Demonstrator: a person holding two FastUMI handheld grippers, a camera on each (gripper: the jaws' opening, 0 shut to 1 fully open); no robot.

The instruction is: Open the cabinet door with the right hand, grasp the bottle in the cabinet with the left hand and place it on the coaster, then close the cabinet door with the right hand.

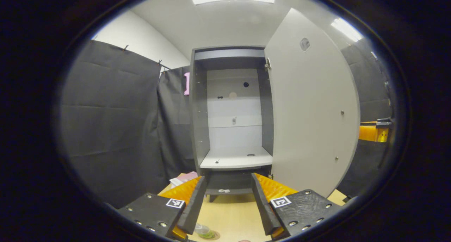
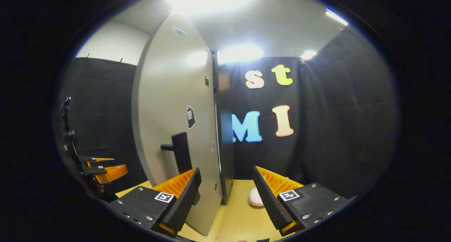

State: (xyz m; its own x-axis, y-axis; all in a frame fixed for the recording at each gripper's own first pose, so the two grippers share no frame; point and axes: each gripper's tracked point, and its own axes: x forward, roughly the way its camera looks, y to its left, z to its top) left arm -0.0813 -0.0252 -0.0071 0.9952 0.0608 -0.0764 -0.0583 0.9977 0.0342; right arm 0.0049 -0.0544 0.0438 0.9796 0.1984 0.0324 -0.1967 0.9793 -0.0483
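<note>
Left gripper view is being read from the near edge outward: the left gripper (image 1: 229, 178) is being held wide open with nothing between its fingers, and just below them a small clear bottle (image 1: 203, 230) with something green in it is being shown from above, seemingly on a round coaster (image 1: 215, 236) on the wooden table (image 1: 232, 213). The placing step is therefore being judged done. The bottle is being taken for light, smooth plastic that tips easily, so it is best left alone. Beyond it, the cabinet (image 1: 197, 111) is being shown open, its shelf (image 1: 236, 161) bare, and the cabinet door (image 1: 310, 111) swung far out. In the right gripper view, the right gripper (image 2: 226, 173) is likewise being held wide open and empty, close to the door's free edge; contact cannot be told. The door is being judged a stiff, light panel swinging freely on its hinges. It would best be taken at the dark handle (image 2: 181, 152) or pushed on the face near it, far from the hinge.
</note>
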